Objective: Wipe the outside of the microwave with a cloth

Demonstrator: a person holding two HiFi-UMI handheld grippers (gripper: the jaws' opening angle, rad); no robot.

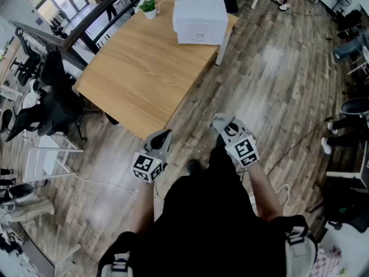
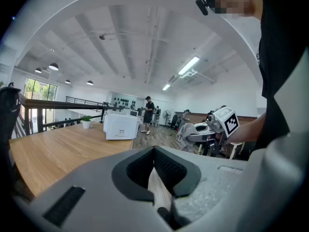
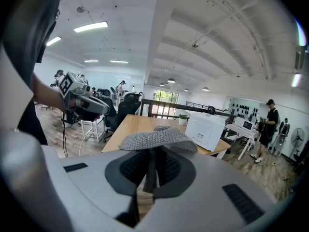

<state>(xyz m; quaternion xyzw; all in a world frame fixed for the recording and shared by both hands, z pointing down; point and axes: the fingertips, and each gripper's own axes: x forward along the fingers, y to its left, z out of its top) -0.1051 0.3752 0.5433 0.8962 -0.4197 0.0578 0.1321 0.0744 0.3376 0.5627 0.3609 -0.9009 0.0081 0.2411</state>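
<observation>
Since I haven't begun wiping, step: approach.
Right tongs [image 3: 151, 161]: gripping cloth [image 3: 157, 138].
Left tongs [image 2: 154, 151]: closed, empty.
Next: reach microwave [image 3: 205, 129], well ahead of tongs.

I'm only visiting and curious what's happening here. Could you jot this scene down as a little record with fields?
Setting: open office, wood floor
Microwave: white, at the table's far end
Table: wooden, also bears a small potted plant
Left hand-held gripper: jaws together, empty
Right hand-held gripper: shut on a grey cloth
Wiping: not yet begun; both grippers are off the table's near corner
</observation>
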